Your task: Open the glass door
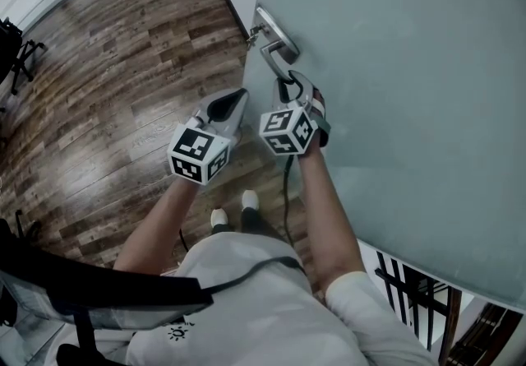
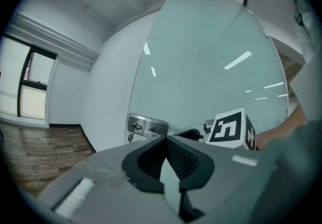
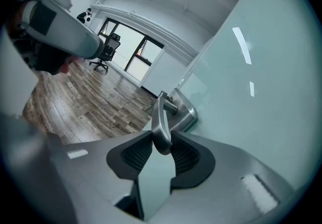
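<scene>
Here frosted pale-green glass door, steel lever handle

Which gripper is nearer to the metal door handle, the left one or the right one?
Right. The right gripper is closed on the door handle; the left gripper, shut and empty, hangs beside it, clear of the handle.

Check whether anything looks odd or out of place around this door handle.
Only one thing: a small key hangs from the silver metal handle plate on the frosted glass door. Nothing looks damaged or askew; the right gripper grips the silver lever handle.
</scene>
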Action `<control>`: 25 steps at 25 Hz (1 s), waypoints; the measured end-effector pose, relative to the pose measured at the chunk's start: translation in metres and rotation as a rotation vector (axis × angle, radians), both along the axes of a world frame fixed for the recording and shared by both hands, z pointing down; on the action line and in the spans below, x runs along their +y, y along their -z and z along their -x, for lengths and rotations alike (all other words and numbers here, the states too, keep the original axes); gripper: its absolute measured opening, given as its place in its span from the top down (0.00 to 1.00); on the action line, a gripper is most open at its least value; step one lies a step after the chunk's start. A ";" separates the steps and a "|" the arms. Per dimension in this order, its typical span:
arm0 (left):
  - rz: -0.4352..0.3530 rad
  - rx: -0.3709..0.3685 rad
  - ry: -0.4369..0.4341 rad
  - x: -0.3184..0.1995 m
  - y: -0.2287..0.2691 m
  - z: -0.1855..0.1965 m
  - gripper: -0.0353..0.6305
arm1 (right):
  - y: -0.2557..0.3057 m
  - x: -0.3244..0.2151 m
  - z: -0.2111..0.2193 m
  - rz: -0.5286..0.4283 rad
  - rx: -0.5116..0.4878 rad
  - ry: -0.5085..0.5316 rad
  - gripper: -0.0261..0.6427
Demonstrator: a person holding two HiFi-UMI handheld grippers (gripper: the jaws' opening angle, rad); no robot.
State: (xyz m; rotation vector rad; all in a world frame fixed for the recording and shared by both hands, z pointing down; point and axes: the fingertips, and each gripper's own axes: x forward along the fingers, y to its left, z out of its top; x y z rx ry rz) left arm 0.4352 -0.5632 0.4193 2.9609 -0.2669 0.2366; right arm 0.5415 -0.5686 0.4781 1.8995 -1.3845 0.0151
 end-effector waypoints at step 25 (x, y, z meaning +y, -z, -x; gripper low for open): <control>0.008 -0.025 0.012 -0.006 -0.007 -0.030 0.94 | -0.004 0.000 -0.082 0.003 -0.017 -0.107 0.78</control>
